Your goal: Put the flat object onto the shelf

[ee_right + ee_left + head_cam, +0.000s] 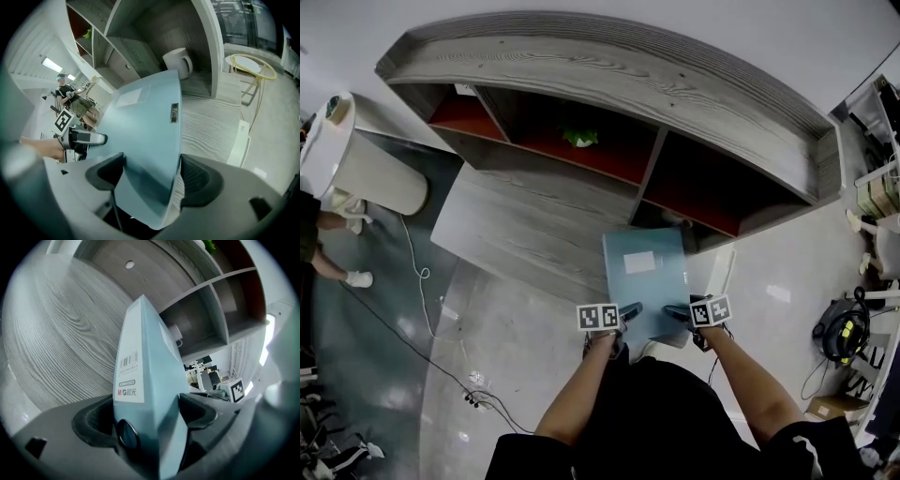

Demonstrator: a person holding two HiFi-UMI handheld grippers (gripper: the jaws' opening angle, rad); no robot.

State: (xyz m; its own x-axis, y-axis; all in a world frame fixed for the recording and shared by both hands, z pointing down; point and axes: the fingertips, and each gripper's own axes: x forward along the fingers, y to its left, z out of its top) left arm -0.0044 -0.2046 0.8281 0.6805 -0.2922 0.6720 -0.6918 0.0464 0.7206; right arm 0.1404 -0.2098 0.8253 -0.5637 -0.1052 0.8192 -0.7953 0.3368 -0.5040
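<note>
Tools in both hands carry the pale blue file box (645,279) by its near edge, flat and level, over the low grey desk (525,225) in front of the shelf (609,75). The left tool (630,308) has its jaws spread very wide, the box's labelled corner filling the gap with a pad against each face. The right tool (678,312) is clamped on the other near corner, one pad above the lid and one below. The box's far edge reaches toward the shelf's lower right compartment, where a white jug (178,63) stands.
</note>
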